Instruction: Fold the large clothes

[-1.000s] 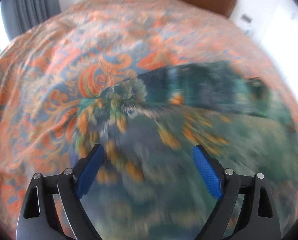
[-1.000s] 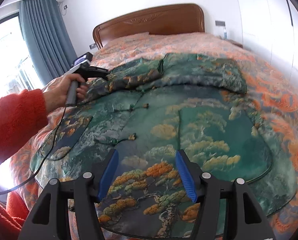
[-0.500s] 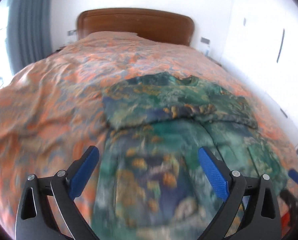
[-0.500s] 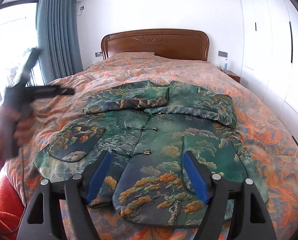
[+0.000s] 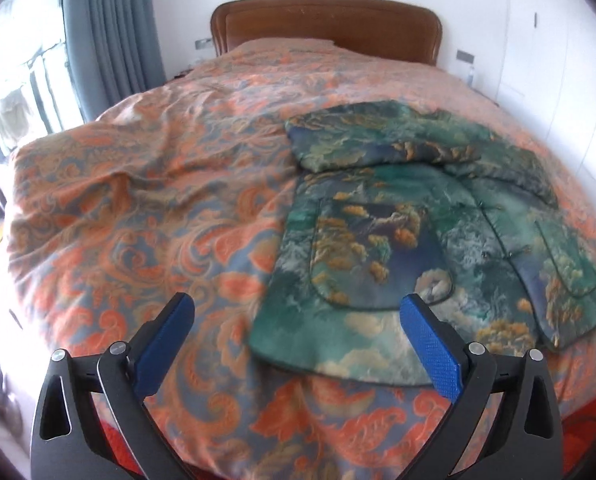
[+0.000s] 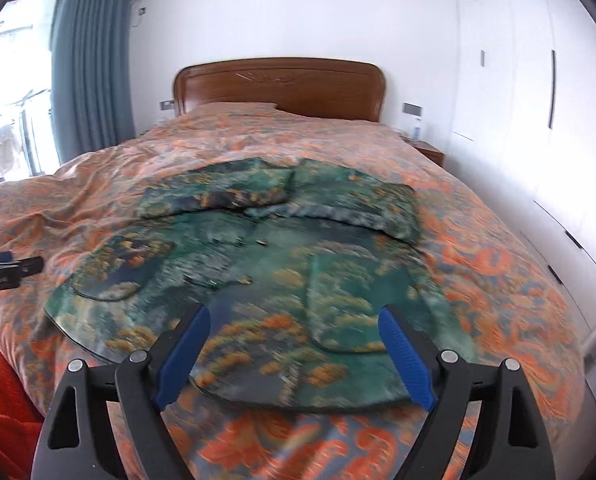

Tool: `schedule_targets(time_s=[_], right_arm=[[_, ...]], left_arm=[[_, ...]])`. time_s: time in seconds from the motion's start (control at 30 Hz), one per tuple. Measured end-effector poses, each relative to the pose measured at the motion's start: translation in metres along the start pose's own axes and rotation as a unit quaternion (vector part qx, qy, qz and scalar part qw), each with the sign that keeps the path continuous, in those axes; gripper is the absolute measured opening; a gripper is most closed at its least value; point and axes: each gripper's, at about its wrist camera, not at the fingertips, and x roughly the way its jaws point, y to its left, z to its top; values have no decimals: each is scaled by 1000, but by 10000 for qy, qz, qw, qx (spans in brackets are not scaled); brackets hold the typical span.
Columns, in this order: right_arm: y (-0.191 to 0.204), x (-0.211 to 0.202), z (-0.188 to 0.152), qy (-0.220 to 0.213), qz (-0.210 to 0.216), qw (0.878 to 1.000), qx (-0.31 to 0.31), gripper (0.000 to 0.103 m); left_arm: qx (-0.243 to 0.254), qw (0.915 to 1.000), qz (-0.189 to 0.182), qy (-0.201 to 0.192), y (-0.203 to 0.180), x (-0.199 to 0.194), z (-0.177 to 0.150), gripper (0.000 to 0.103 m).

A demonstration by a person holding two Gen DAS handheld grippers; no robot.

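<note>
Both grippers, left (image 5: pixel 298 342) and right (image 6: pixel 296 354), opening and empty above the green brocade jacket (image 6: pixel 258 280) near the bedspread's (image 5: pixel 138 200) foot edge.

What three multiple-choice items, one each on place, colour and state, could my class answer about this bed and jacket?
1. Where does the green jacket lie?
A. on the bedspread
B. on the floor
C. over the headboard

2. What colour is the curtain?
A. red
B. blue-grey
C. yellow

3. How are the jacket's sleeves?
A. spread wide
B. hanging off the bed
C. folded across the chest

Key: 1 A, it rests flat on the orange bedspread. 2 B, blue-grey folds hang by the window. 3 C, both sleeves lie crossed over its upper part.
</note>
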Motion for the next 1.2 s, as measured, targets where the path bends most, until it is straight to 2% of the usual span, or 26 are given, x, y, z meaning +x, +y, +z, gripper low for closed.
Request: schedule_targets(time_s=[0.07, 0.13, 0.2, 0.3, 0.5, 0.6, 0.77, 1.0, 1.2], right_arm=[[-9, 0, -5, 83, -109, 9999, 57, 88], [-19, -1, -9, 144, -200, 9996, 158, 88], [-27, -3, -11, 151, -257, 9993, 228, 88], [-33, -8, -9, 51, -345, 9992, 211, 88], [-27, -8, -3, -78, -301, 9994, 138, 88], [-21, -8, -2, -102, -226, 9997, 43, 88], [-15, -13, -1, -227, -243, 9993, -195, 88], [-26, -15, 2, -286, -396, 9988, -86, 88], [-29, -19, 2, -406, -416, 9981, -223, 88]], left_arm=[[-22, 9995, -258, 159, 1, 2, -3, 102], [-123, 9963, -811, 246, 3, 2, -7, 102], [19, 9969, -737, 287, -2, 2, -8, 102], [487, 9978, -441, 16, -16, -10, -9, 102], [892, 9949, -356, -302, -32, -30, -7, 102], [841, 9947, -453, -385, -30, -35, -5, 102], [549, 9941, -858, -375, -17, -36, -1, 102], [749, 9955, -252, -528, -18, -31, -14, 103], [626, 9964, -458, -348, -10, -29, -12, 103]])
